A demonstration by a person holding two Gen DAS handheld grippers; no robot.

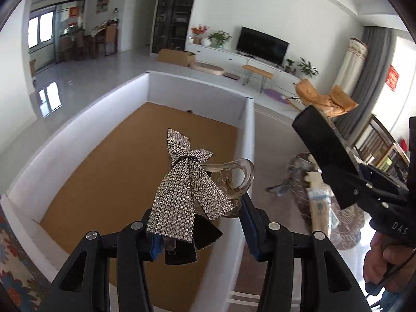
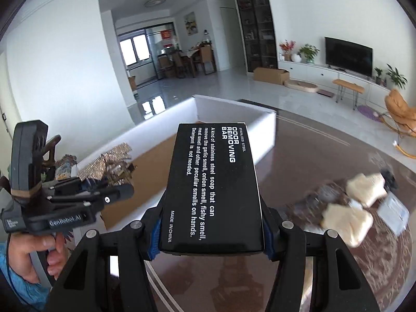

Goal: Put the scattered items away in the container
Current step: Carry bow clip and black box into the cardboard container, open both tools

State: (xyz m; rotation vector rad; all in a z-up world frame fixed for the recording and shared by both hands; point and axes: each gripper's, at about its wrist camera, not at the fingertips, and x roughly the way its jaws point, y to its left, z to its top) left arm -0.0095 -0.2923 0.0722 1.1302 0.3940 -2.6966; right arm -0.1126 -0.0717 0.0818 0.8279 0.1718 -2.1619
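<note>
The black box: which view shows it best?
The right wrist view: the black box fills the centre, label readable, held in the right gripper. The left wrist view shows only its dark side, edge-on.

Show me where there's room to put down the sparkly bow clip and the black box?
The white box is nearly bare: its brown floor between the white walls is free. The left gripper holds the sparkly bow clip above it. Right of the box, the table is crowded with packets.
</note>
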